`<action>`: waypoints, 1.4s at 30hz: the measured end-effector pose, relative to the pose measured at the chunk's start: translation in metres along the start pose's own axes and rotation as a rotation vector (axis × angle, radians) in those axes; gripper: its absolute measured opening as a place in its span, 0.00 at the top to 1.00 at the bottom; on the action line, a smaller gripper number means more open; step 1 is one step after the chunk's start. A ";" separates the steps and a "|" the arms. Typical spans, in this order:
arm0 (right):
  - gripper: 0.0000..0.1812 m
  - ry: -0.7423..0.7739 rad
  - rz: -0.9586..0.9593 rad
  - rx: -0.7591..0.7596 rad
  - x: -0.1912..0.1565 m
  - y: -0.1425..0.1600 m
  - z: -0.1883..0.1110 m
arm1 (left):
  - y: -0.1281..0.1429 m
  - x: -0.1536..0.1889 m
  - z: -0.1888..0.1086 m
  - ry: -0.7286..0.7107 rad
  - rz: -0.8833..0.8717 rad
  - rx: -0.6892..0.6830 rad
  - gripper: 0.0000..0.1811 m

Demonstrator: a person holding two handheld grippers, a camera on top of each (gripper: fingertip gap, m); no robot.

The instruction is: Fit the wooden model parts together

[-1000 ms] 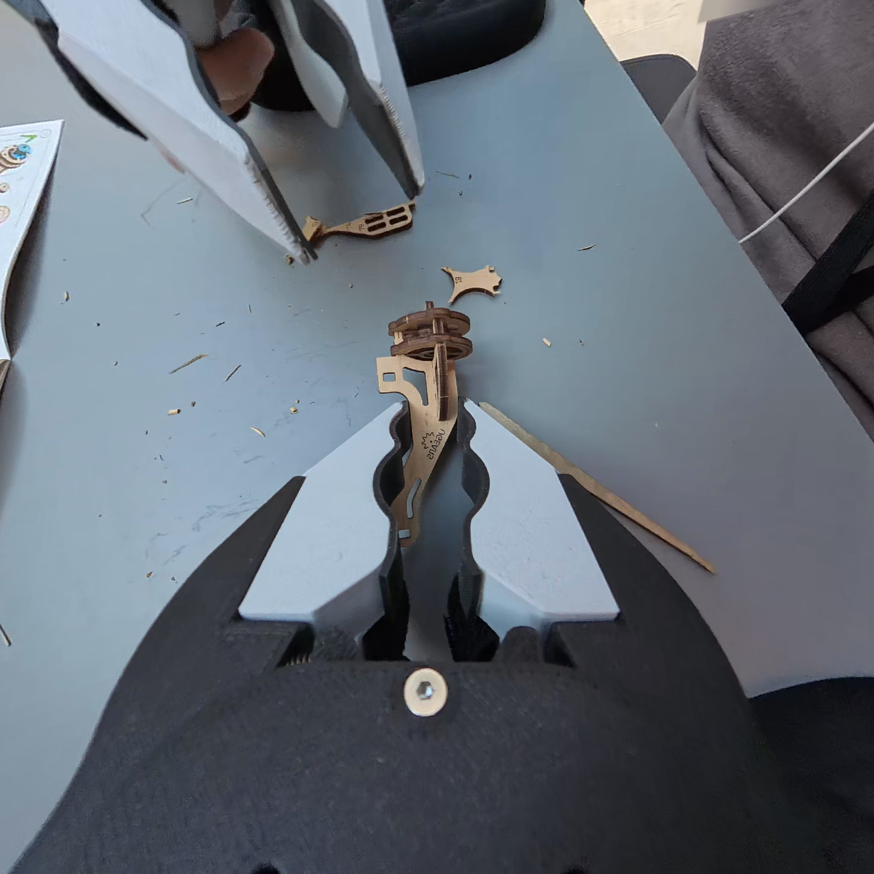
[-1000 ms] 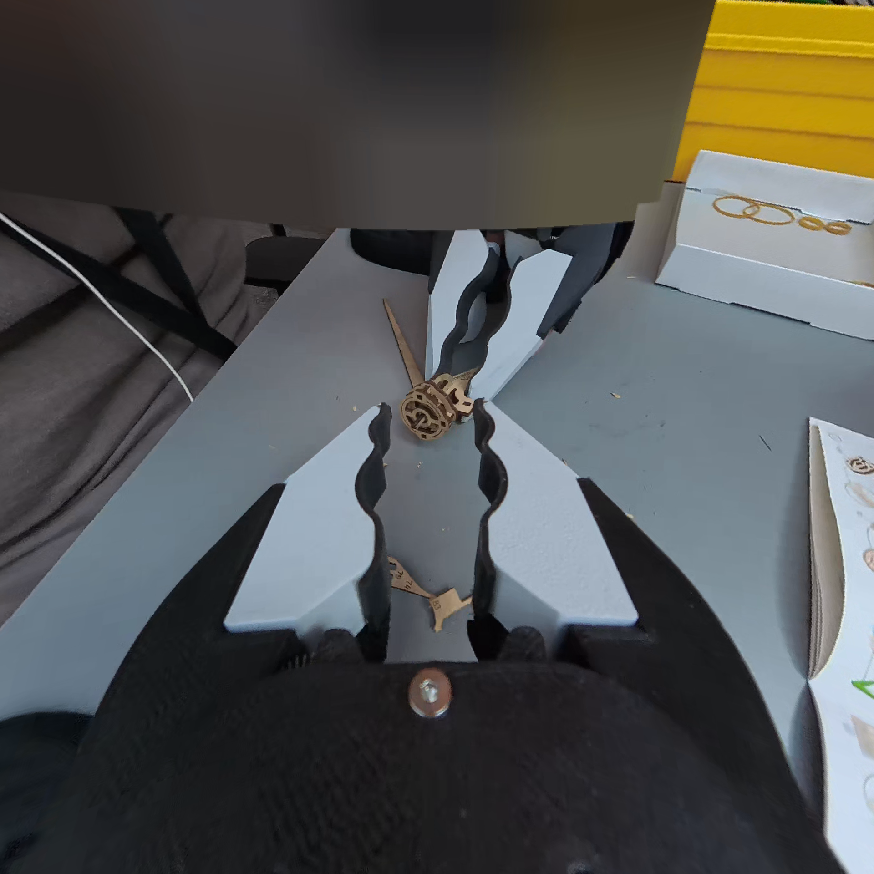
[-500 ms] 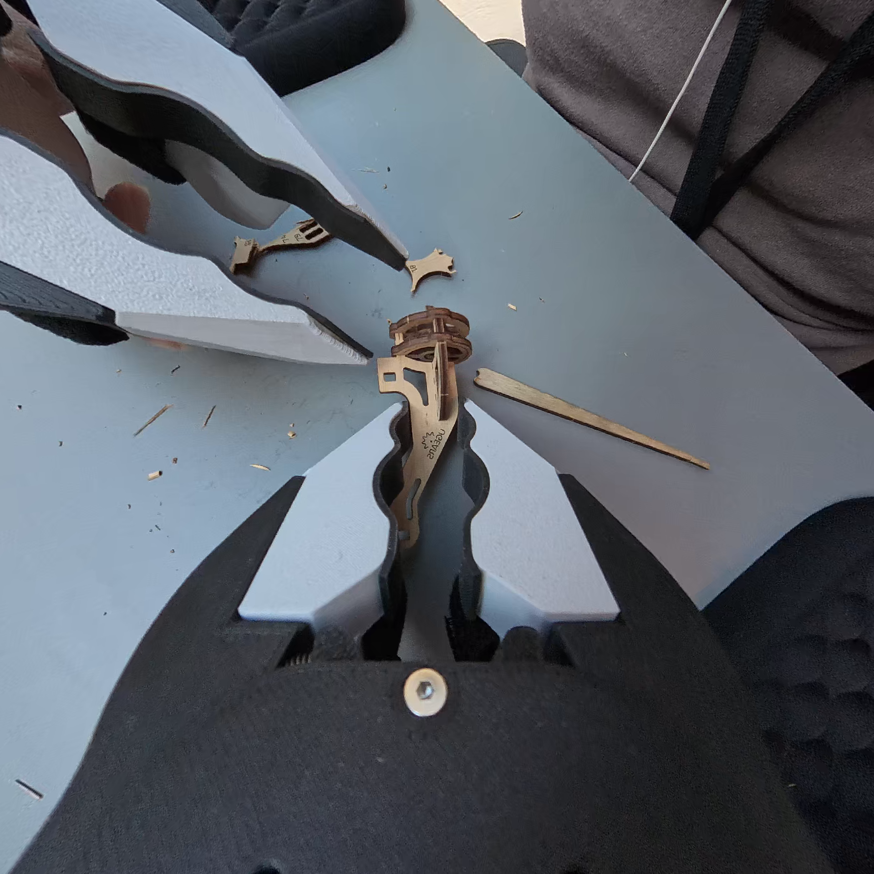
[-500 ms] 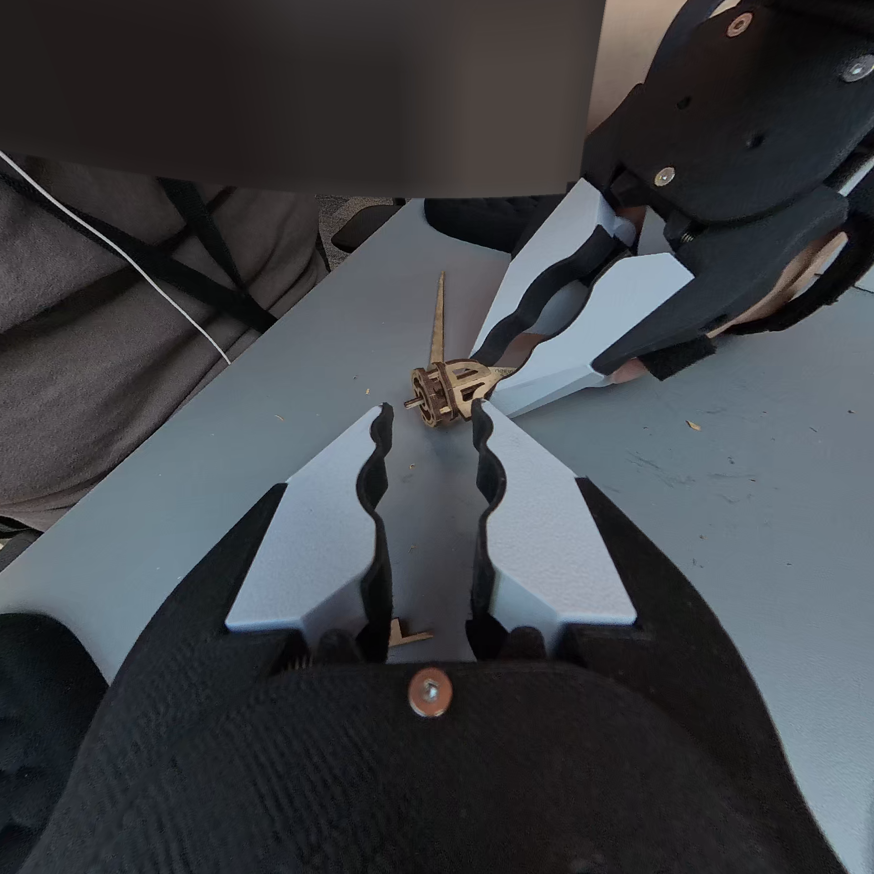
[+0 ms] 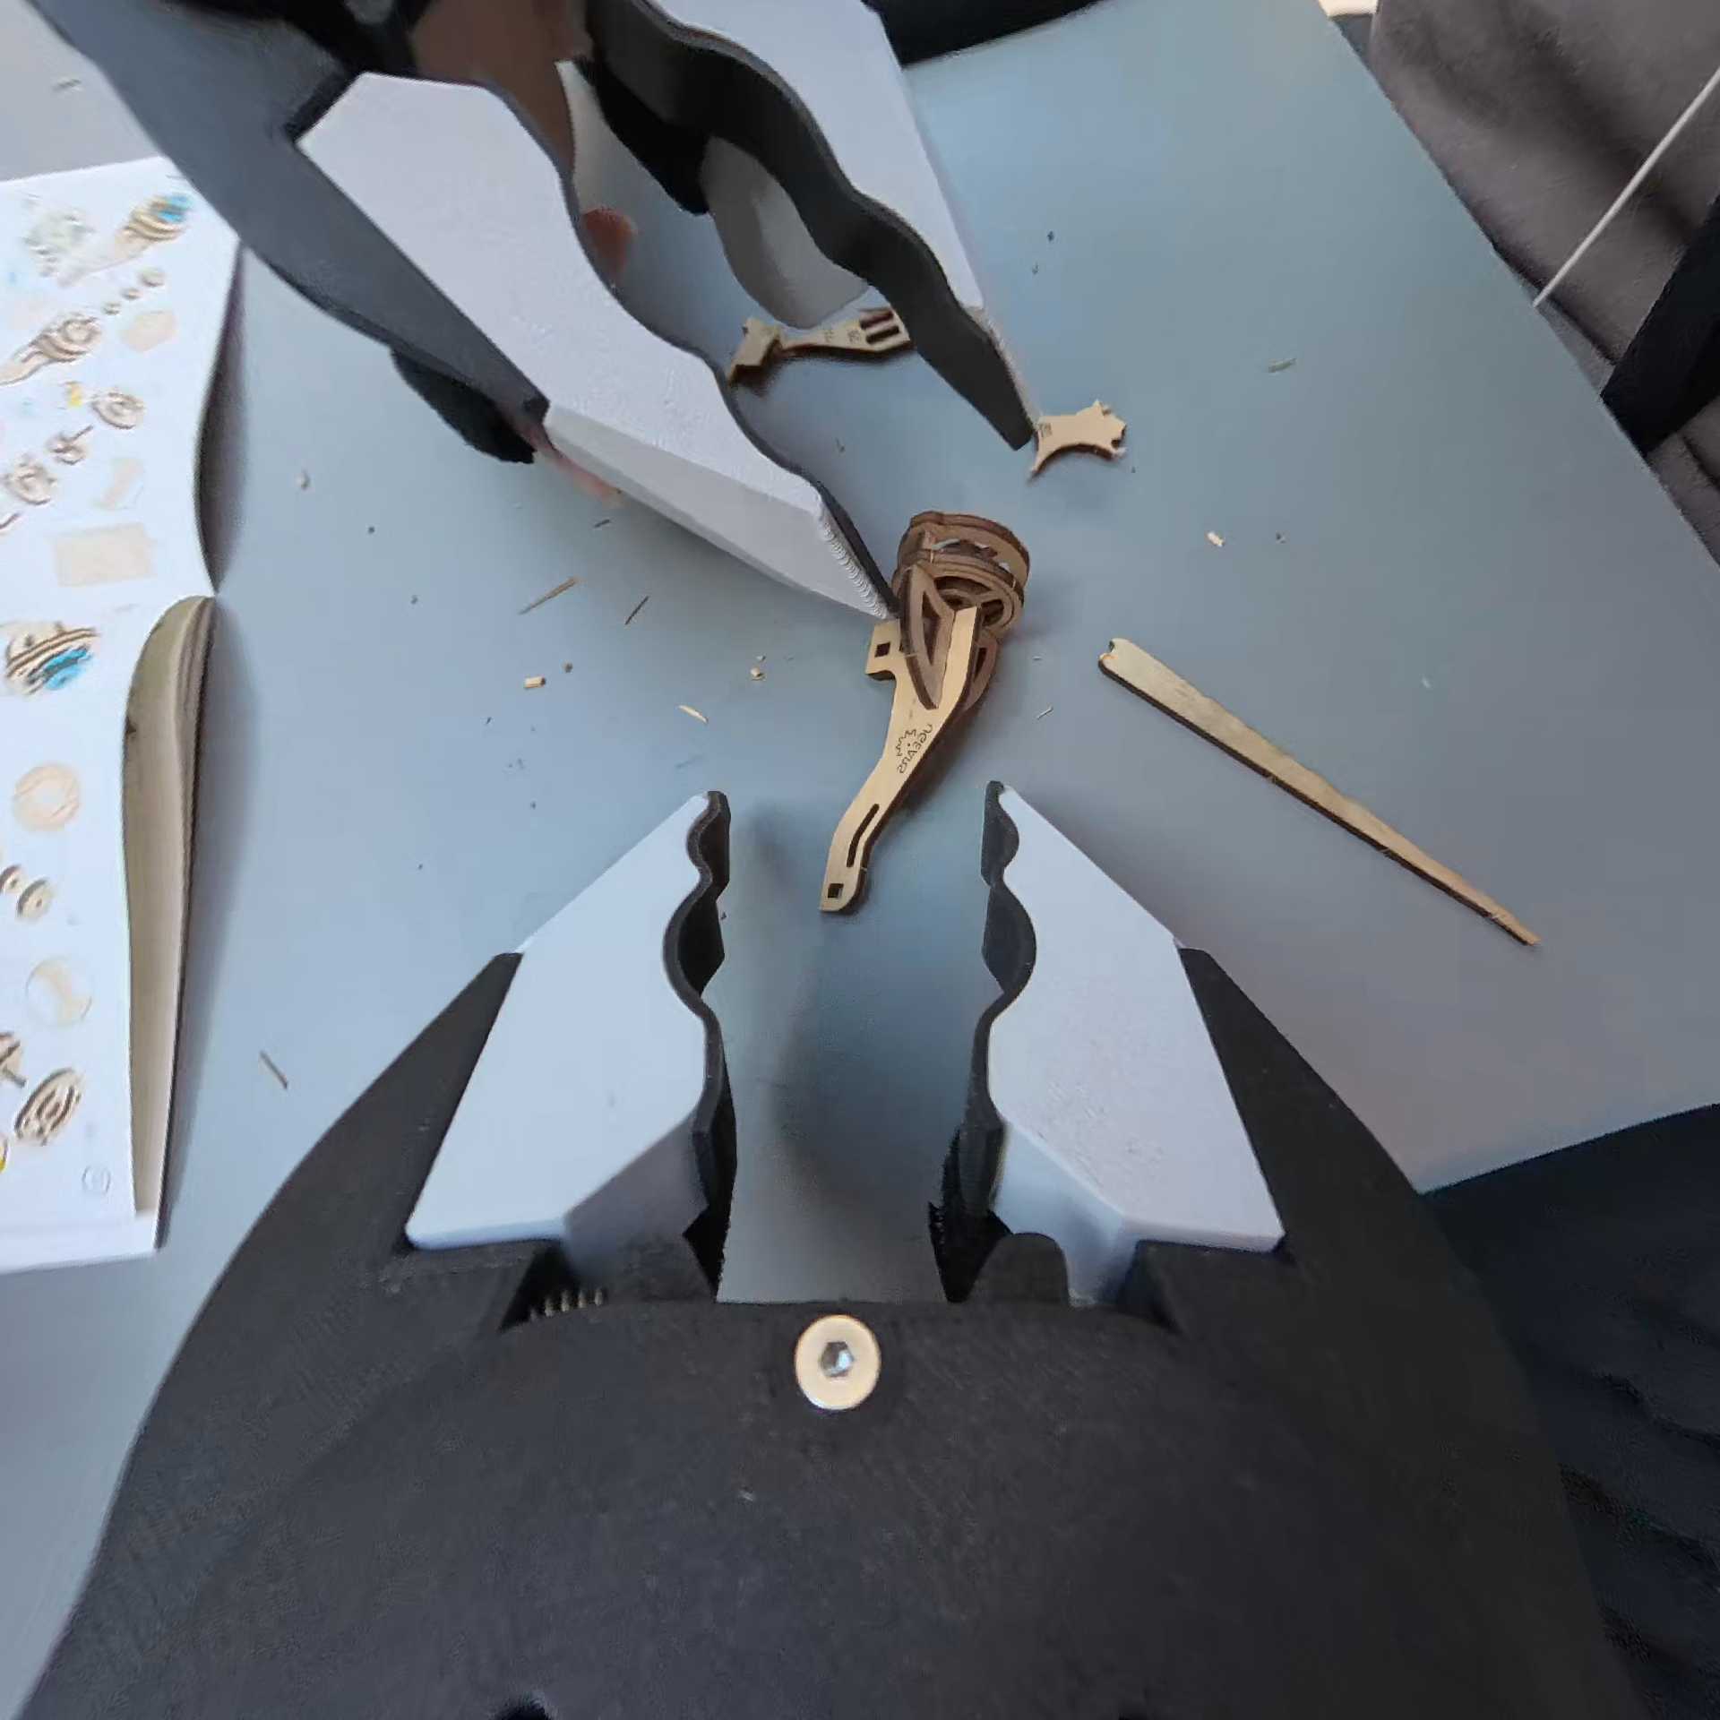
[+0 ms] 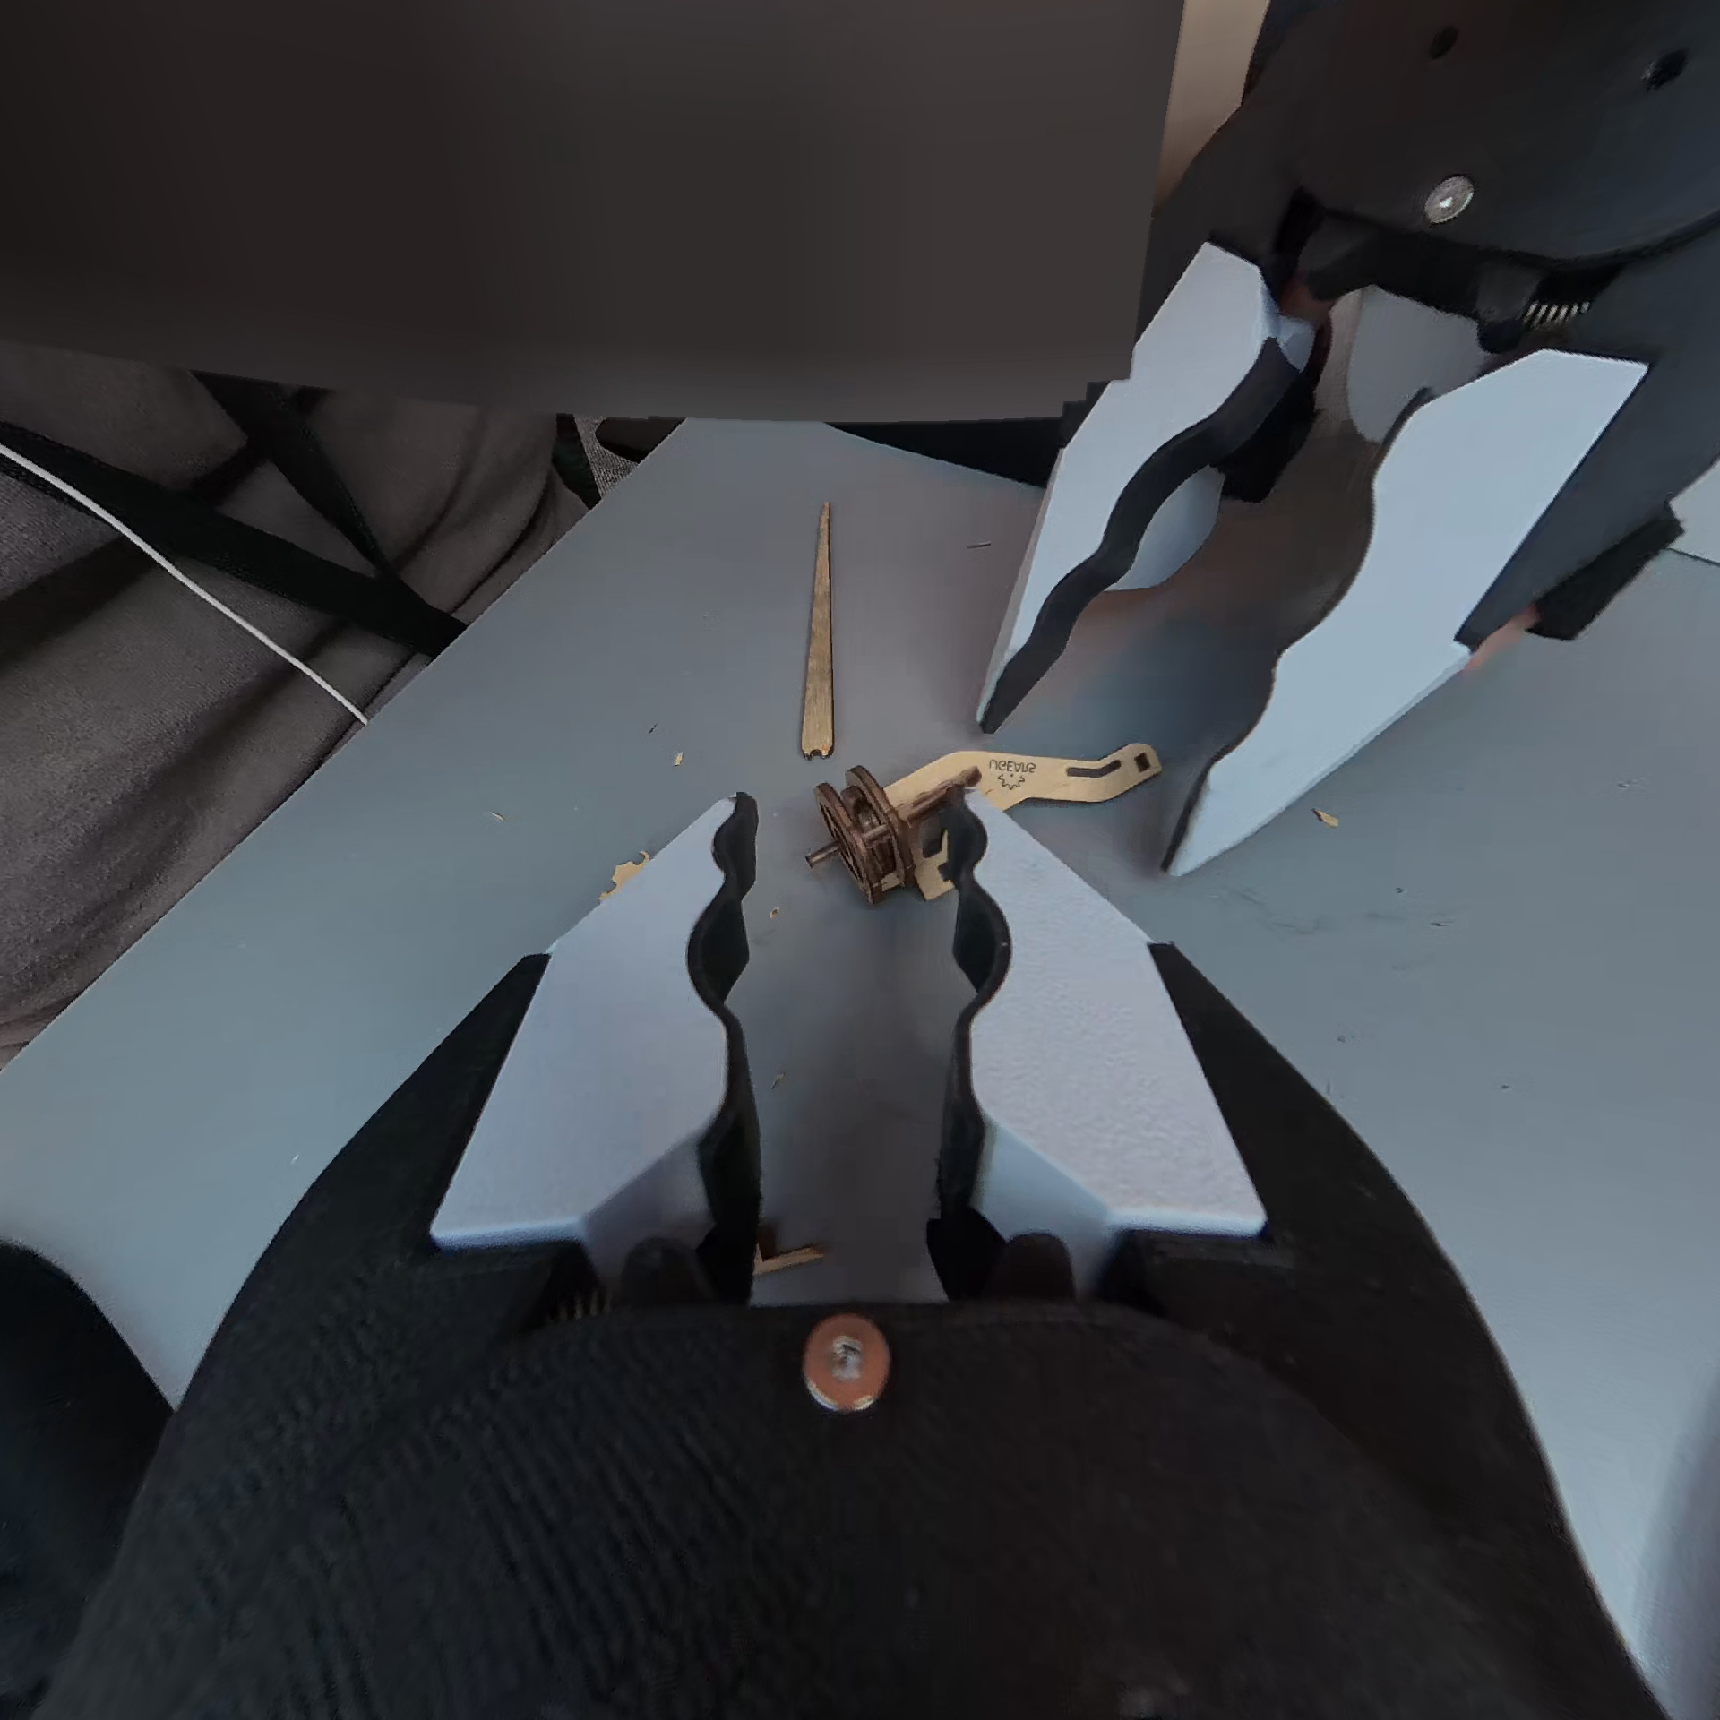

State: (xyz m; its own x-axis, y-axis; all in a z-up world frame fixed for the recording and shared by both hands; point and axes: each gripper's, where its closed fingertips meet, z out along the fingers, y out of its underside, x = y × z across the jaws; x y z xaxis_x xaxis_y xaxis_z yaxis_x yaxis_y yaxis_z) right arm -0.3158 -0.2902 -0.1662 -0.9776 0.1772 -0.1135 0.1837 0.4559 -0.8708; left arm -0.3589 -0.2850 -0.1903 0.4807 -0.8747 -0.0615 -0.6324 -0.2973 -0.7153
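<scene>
The wooden assembly (image 5: 940, 651), a small double wheel on a flat curved arm, lies on the grey table (image 5: 419, 791). It is free of both grippers. My left gripper (image 5: 852, 800) is open, with the arm's tail end just ahead between its tips. My right gripper (image 5: 949, 521) is open, and one of its fingertips (image 5: 861, 586) touches the wheel's side. In the right wrist view the wheel (image 6: 866, 842) sits between my right gripper's (image 6: 852, 810) tips, close to the right finger. The left gripper (image 6: 1084, 791) hovers open over the arm (image 6: 1033, 772).
A long tapered wooden stick (image 5: 1303, 782) lies right of the assembly. A star-shaped piece (image 5: 1080, 442) and a forked piece (image 5: 819, 340) lie beyond it. An open instruction booklet (image 5: 74, 651) lies at the left. A person in grey (image 6: 186, 698) sits at the table's edge. My left tips are about 9 cm from the star-shaped piece (image 5: 1080, 442), my right tips only 4 cm.
My left gripper has opened and let go of the assembly's arm, then drawn back. The assembly now lies on the table. My right gripper stayed open and closed in on the wheel.
</scene>
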 end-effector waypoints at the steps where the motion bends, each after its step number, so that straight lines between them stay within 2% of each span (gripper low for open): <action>1: 0.77 0.008 -0.009 0.011 0.001 -0.001 -0.003 | -0.003 -0.001 -0.007 -0.031 -0.037 0.042 0.71; 4: 0.77 0.008 -0.033 -0.020 0.006 0.003 -0.010 | -0.021 0.007 -0.032 -0.105 -0.208 0.221 0.70; 6: 0.75 -0.015 -0.063 -0.072 0.009 0.007 -0.011 | -0.032 0.014 -0.044 -0.174 -0.343 0.305 0.65; 8: 0.75 -0.065 -0.084 -0.116 0.009 0.009 -0.008 | -0.040 0.020 -0.047 -0.277 -0.491 0.340 0.71; 10: 0.75 -0.114 -0.100 -0.181 0.009 0.016 -0.004 | -0.054 0.030 -0.042 -0.355 -0.565 0.398 0.77; 13: 0.75 -0.136 -0.144 -0.247 0.013 0.025 0.001 | -0.054 0.039 -0.017 -0.484 -0.637 0.322 0.78; 17: 0.76 -0.170 -0.154 -0.226 0.013 0.027 0.007 | -0.048 0.030 0.003 -0.648 -0.660 0.205 0.82; 19: 0.77 -0.177 -0.153 -0.212 0.012 0.027 0.007 | -0.044 0.029 0.014 -0.637 -0.691 0.164 0.84; 22: 0.78 -0.158 -0.172 -0.213 0.013 0.027 0.007 | -0.038 0.028 0.025 -0.624 -0.778 0.179 0.86; 26: 0.80 -0.139 -0.211 -0.215 0.014 0.027 0.009 | -0.032 0.023 0.020 -0.720 -0.788 0.161 0.87; 33: 0.83 -0.124 -0.230 -0.212 0.013 0.026 0.011 | -0.031 0.025 0.024 -0.757 -0.815 0.135 0.89; 42: 0.85 -0.109 -0.213 -0.219 0.011 0.025 0.014 | -0.036 0.025 0.028 -0.724 -0.817 0.151 0.94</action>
State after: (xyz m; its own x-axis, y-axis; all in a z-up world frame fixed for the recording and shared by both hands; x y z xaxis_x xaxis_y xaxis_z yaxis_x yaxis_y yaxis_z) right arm -0.3228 -0.2887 -0.1959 -0.9995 -0.0312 -0.0007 -0.0198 0.6514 -0.7585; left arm -0.3071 -0.2855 -0.1857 0.9938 0.0102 0.1106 0.0952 -0.5913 -0.8008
